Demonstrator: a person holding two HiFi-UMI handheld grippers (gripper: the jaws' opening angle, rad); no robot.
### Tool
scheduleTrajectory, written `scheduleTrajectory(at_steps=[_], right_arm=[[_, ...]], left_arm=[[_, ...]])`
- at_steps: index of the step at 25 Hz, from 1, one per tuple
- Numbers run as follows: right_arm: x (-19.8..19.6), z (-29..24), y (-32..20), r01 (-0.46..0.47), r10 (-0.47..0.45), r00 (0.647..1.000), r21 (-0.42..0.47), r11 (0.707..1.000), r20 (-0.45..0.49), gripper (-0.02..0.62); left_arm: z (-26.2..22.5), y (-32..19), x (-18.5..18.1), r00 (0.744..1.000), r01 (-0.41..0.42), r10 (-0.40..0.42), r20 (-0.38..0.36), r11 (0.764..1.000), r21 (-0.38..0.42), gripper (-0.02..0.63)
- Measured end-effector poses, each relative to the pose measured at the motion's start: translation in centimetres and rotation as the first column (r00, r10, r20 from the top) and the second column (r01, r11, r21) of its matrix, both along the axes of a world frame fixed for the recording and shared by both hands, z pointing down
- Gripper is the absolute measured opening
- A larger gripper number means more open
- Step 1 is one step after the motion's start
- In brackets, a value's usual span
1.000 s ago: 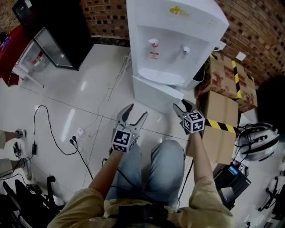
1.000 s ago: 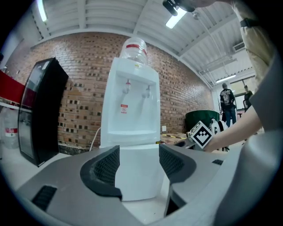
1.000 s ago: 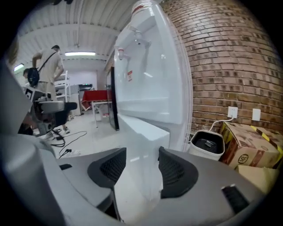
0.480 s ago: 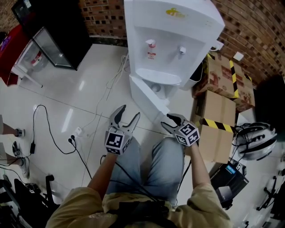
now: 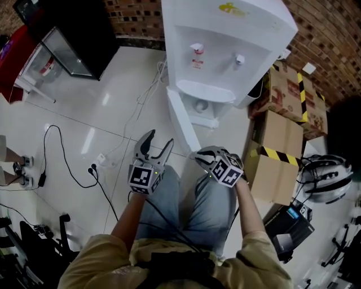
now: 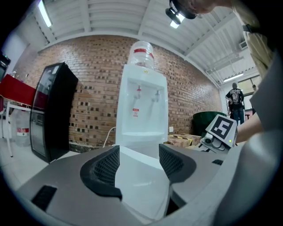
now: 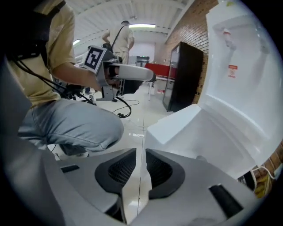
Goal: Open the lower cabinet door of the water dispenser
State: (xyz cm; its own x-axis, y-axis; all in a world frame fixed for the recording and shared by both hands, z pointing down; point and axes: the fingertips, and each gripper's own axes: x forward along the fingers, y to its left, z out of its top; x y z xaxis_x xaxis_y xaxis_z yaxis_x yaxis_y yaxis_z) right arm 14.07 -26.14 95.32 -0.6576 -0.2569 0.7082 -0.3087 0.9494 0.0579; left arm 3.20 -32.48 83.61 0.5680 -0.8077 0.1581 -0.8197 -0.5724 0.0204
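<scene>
Gleaming tile floor meets brick wall; door interior hidden; left gripper gapes, right gripper just clenched, empty.

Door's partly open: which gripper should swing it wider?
Probably left: the left gripper is open with the cabinet door lined up between its jaws; the right gripper just closed on nothing beside it.
</scene>
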Motion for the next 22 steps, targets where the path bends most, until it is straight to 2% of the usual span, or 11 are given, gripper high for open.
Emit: scheduleTrajectory(at_steps=[3,6,8,10,12,19,22], right_arm=[[-1.4,0.5,0.9,0.072,-0.072,0.997,-0.025,0.997,-0.002,0.097],[-4.0,-0.5,1.6,0.114,-0.107,0.99,-0.085,0.99,0.09,0.097],[-5.8,-0.7,1.4,0.086,-0.063,0.982,-0.121,0.989,0.178,0.098],[-6.9,-0.8,-0.3,0.018,0.011,0.969,-0.116,0.993,0.247,0.114],[-7.7,-1.3,-1.6,-0.014,0.043,0.955,-0.1,0.995,0.292,0.117],[-10.5,-2.5,-1.1,0.015,0.012,0.942,-0.076,0.997,0.335,0.136],[-9.9,-4.1,-0.2,0.037,0.0,0.921,-0.087,0.996,0.39,0.205]], left_arm=[[0.0,0.2,-0.9,1.0,0.018,-0.018,-0.003,1.0,-0.004,0.264],[0.1,0.5,-1.5,1.0,0.029,-0.029,-0.007,1.0,0.001,0.264],[0.4,0.6,-2.0,0.999,0.038,-0.038,-0.007,0.999,0.008,0.264],[0.2,0.7,-2.5,0.999,0.048,-0.048,-0.006,0.999,-0.001,0.264],[-0.4,0.9,-3.0,0.998,0.057,-0.057,-0.006,0.998,-0.005,0.264],[-1.8,1.1,-4.5,0.997,0.077,-0.077,-0.016,0.997,0.019,0.264],[-2.2,1.2,-3.9,0.998,0.068,-0.068,-0.004,0.998,0.012,0.264]])
